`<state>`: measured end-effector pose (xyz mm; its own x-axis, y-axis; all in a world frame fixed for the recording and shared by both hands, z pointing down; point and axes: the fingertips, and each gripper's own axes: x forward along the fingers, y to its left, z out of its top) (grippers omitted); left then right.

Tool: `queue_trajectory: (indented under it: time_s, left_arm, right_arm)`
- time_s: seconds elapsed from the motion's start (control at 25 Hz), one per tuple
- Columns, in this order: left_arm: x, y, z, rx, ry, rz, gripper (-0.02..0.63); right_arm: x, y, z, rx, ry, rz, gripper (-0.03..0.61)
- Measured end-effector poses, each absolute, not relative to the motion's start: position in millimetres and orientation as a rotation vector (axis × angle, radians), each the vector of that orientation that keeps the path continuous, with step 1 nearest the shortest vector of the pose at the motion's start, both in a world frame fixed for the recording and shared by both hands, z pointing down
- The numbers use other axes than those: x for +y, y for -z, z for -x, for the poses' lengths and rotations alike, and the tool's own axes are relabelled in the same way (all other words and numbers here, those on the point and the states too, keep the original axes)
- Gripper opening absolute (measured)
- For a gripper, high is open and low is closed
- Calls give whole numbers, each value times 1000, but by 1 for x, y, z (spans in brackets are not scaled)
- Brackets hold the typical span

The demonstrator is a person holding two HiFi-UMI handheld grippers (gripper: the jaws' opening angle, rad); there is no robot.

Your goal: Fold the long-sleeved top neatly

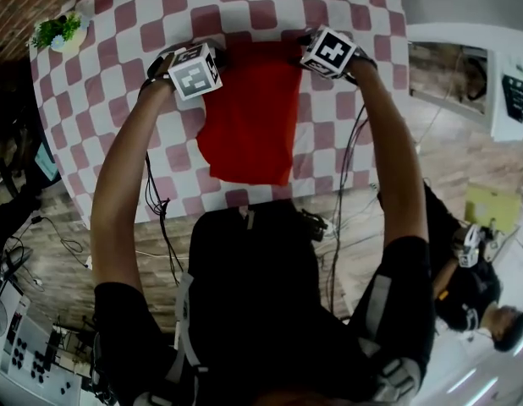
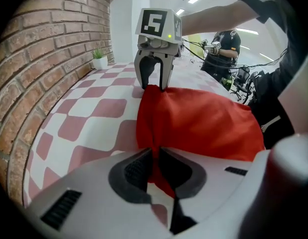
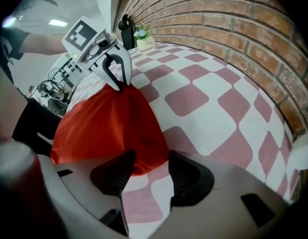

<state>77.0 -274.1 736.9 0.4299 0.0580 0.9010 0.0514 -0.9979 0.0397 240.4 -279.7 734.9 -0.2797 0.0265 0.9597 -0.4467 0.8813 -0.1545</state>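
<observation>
A red long-sleeved top (image 1: 249,117) lies folded into a narrow panel on the red-and-white checked table (image 1: 109,66). My left gripper (image 1: 207,61) is at the top's far left corner. In the left gripper view it (image 2: 155,156) is shut, with a fold of the red cloth (image 2: 204,123) pinched between its pads. My right gripper (image 1: 317,46) is at the far right corner. In the right gripper view its jaws (image 3: 151,166) stand open, and the edge of the red cloth (image 3: 104,123) reaches into the gap without being pressed.
A small potted plant (image 1: 60,30) stands at the table's far left corner, with a dark bottle (image 3: 126,31) beside it. A brick wall (image 2: 39,59) runs along the far side. A person (image 1: 477,294) sits low at the right, and cables trail on the wooden floor (image 1: 346,218).
</observation>
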Motion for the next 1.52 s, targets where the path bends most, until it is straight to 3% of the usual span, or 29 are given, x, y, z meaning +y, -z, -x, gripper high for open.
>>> queue_trajectory:
  time_s: [0.2,0.44,1.0,1.52]
  left_arm:
    - [-273,-732,-78,126,-1665,-2664,44]
    - [-271,-728,-76,117,-1672,-2678,44]
    - [-256,-662,-64,-235,-1747,-2978,44]
    - [-159,-580,-42,-383,-1650,-3209,44]
  right_arm:
    - [-277,-740,-238,-1805,-469,-284,108]
    - [-276,-733,-231,-1812,-420,-313,75]
    - [-245,-638,-225,-1850,-176,-667,66]
    - [-133,-559,-200,-1860,86,-927,66]
